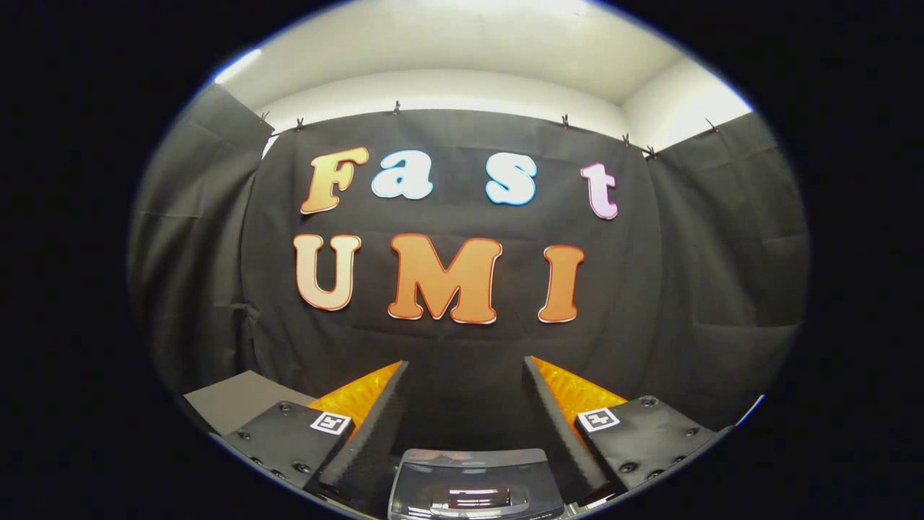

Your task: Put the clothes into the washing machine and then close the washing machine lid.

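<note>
The washing machine [476, 484], or what I take to be its top, sits low between the tongs [465, 372] and nearer than their tips: a dark glossy panel with a curved far edge, right under the gap. I count one such machine, and whether its lid is up or down I cannot tell from here. No clothes lie between the tongs or ahead of them, so count none. The tongs are released, both fingers spread wide with nothing between them, aimed level at the booth's cloth wall [462, 339] well beyond. My guess is the next move means tipping downward, since the machine lies below the fingers, not ahead. Beside the one finger a flat grey tabletop [231, 401] corner shows.
</note>
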`<state>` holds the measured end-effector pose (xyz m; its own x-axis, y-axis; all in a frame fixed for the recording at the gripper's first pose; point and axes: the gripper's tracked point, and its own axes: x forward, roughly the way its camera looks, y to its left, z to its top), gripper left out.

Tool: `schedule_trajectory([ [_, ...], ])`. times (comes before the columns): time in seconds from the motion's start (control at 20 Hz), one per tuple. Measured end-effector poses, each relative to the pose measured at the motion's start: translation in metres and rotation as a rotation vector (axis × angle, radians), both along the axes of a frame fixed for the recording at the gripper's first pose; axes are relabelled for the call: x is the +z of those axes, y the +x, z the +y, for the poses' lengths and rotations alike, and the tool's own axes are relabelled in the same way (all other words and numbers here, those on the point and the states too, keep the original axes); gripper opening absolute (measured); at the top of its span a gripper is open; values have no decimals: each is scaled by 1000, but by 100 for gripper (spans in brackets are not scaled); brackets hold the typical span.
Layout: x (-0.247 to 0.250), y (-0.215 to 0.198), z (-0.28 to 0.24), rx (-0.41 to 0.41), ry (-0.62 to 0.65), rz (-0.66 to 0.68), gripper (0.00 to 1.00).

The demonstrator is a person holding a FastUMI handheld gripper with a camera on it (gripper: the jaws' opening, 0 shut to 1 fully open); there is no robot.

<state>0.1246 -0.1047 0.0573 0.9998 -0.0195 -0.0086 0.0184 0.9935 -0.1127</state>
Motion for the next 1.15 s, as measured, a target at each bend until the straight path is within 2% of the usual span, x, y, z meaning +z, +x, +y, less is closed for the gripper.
schedule_trajectory([
  [1.15,10,-22,-1,-63,59,-26,98],
])
